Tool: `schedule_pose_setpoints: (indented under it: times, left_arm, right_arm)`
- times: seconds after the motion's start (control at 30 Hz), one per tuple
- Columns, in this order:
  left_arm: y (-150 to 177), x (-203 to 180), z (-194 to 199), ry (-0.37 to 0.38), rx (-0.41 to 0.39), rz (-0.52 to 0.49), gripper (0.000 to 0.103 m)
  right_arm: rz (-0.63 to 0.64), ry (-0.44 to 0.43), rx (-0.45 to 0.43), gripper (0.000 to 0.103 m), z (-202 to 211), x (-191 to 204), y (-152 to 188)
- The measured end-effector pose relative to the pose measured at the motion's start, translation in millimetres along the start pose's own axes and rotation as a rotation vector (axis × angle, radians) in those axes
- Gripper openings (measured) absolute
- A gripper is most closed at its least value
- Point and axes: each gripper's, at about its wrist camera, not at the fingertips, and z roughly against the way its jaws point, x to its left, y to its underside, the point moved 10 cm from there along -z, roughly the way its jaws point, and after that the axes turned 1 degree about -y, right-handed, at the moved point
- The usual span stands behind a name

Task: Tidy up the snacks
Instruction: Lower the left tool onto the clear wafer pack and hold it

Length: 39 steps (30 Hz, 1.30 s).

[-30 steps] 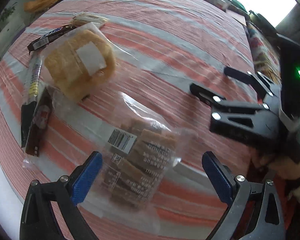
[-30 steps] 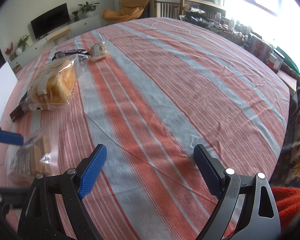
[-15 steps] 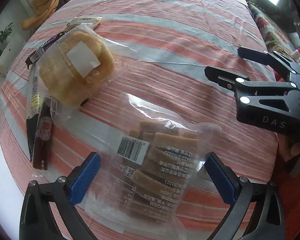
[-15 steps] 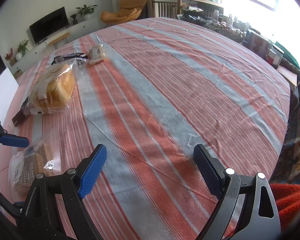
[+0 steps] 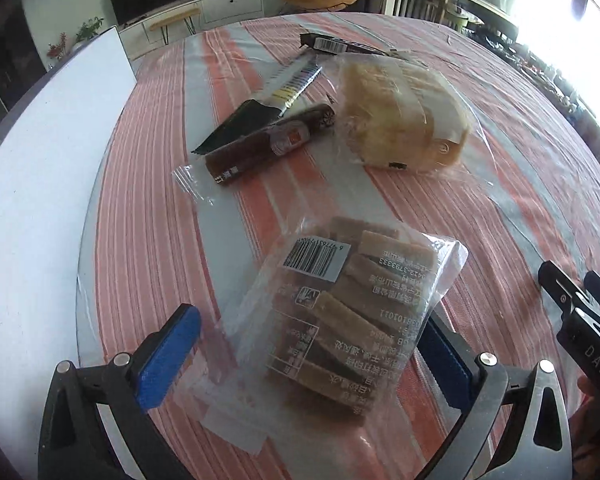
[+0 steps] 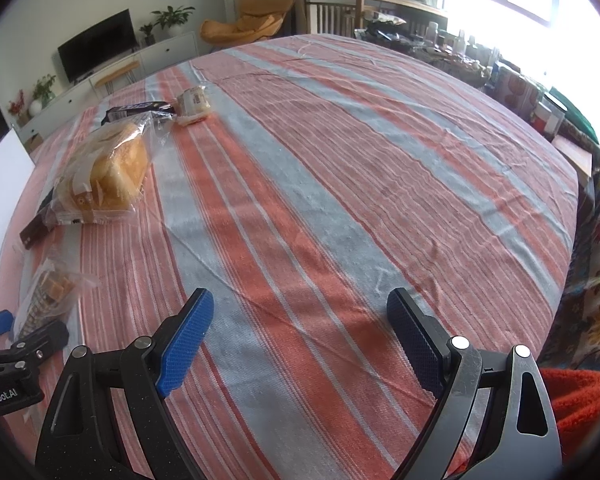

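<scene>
A clear bag of brown biscuit bars (image 5: 348, 312) lies on the striped tablecloth (image 5: 148, 240), between the blue pads of my left gripper (image 5: 306, 360), which is open; the right pad is partly hidden behind the bag's edge. Beyond it lie a bagged bread loaf (image 5: 404, 120), a brown snack roll (image 5: 268, 144), a dark striped wrapper (image 5: 260, 108) and a chocolate bar (image 5: 340, 46). My right gripper (image 6: 300, 344) hangs open over bare cloth, holding nothing. In its view the biscuit bag (image 6: 48, 292) is at lower left, the loaf (image 6: 104, 176) further back.
A white board (image 5: 40, 200) borders the table's left side. A small wrapped bun (image 6: 194, 104) lies next to the chocolate bar (image 6: 140, 110). Cluttered shelves and boxes (image 6: 516, 92) stand past the far right edge. A red cloth (image 6: 580, 408) sits by the near right corner.
My left gripper has swung round and dropped closer, so the biscuit bag now sits between its pads with the loaf beyond. The right gripper has barely moved.
</scene>
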Motion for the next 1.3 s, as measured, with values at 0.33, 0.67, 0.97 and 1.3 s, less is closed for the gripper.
schedule_pose_setpoints:
  times: [0.33,0.67,0.97,1.3]
  left_arm:
    - [-1.6,3.4,6.5,-0.005,-0.141,0.006,0.103]
    - [-1.1,22.5,7.3,-0.054,-0.143,0.094,0.103]
    - [-0.9,22.1,7.5,-0.054,-0.144,0.094,0.103]
    - [-0.7,22.1,7.5,-0.054,-0.144,0.094,0.103]
  right_arm:
    - [0.003,0.002,0.0,0.091,-0.8,-0.1,-0.1]
    - [0.003,0.002,0.0,0.092,-0.8,0.2,0.0]
    - [0.003,0.002,0.0,0.092,-0.8,-0.1,-0.2]
    - [0.003,0.002,0.0,0.092,-0.9,-0.1,-0.3]
